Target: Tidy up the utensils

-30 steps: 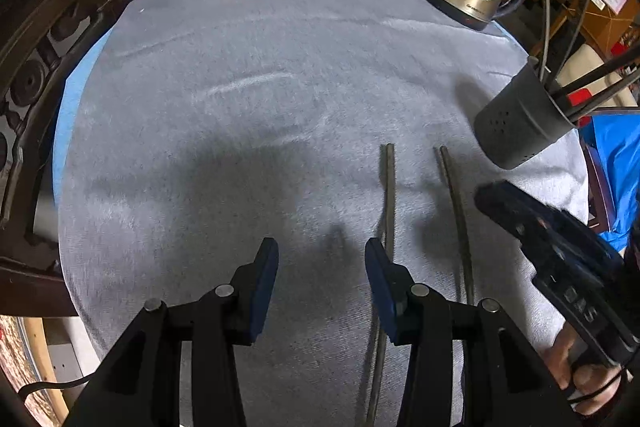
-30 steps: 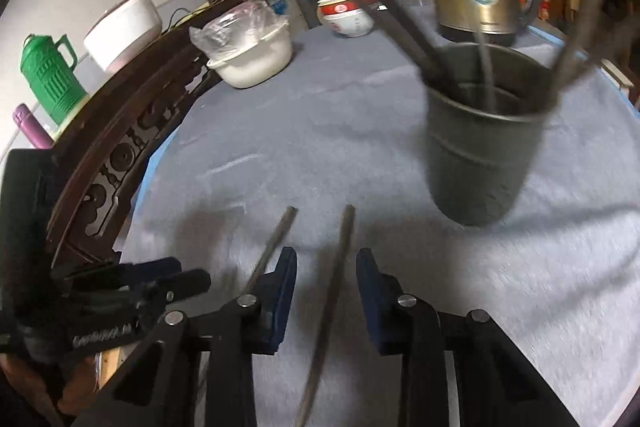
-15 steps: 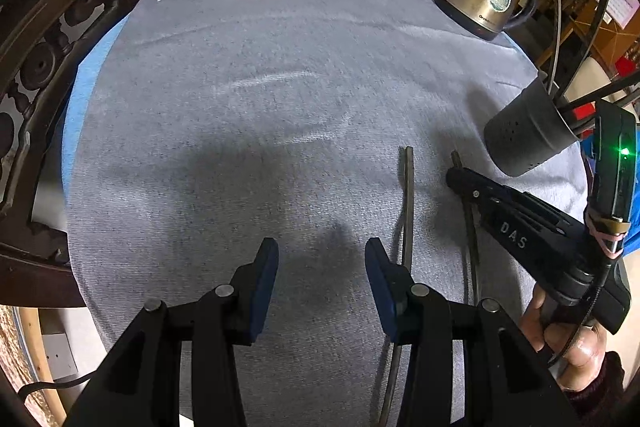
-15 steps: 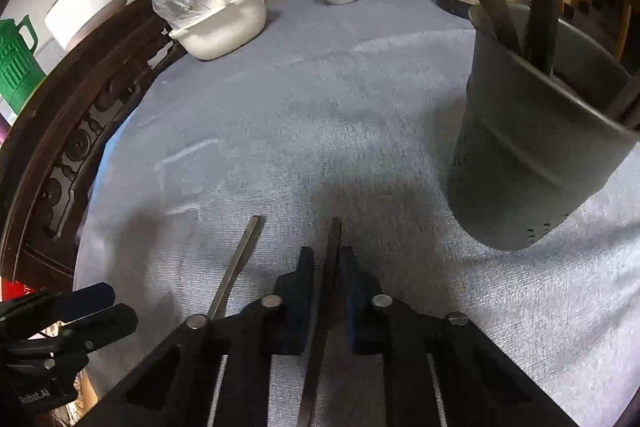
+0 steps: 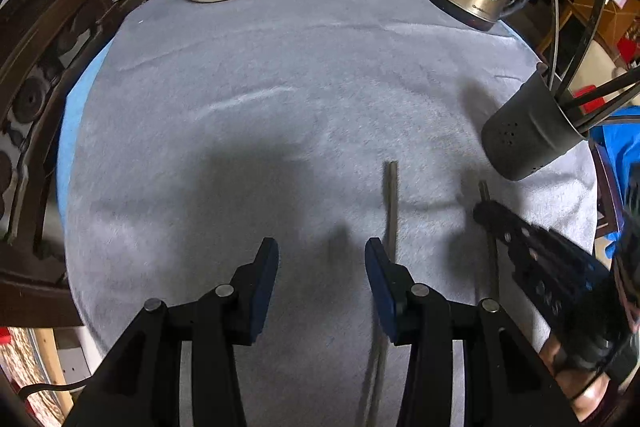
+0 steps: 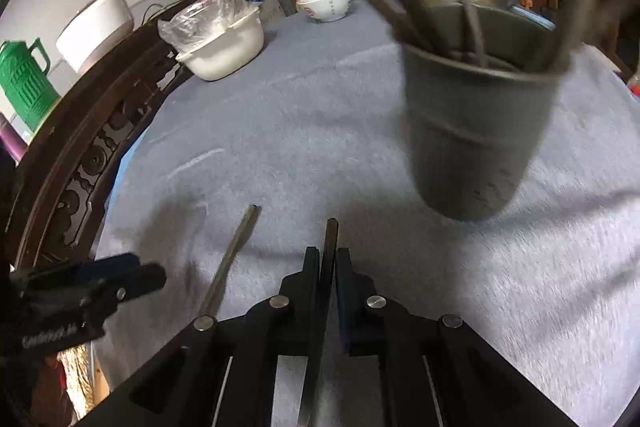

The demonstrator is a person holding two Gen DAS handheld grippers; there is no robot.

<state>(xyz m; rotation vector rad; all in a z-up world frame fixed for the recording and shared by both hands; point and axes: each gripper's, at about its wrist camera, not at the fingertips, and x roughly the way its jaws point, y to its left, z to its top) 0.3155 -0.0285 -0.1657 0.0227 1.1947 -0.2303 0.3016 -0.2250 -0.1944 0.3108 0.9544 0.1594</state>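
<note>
The right hand-held gripper clamps one chopstick for the holder ahead (its mate lies left), while the left hand-held gripper waits open.

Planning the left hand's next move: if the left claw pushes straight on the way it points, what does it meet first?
Probably the bare grey tablecloth. The left claw is open and empty, and the loose chopstick lies just outside its right finger, though depth is unclear.

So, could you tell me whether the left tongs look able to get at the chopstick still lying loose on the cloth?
Probably yes. The left tongs are open and empty, and the loose chopstick lies beside their right finger with nothing over it. The right tongs are shut on the other chopstick, off to the side.
</note>
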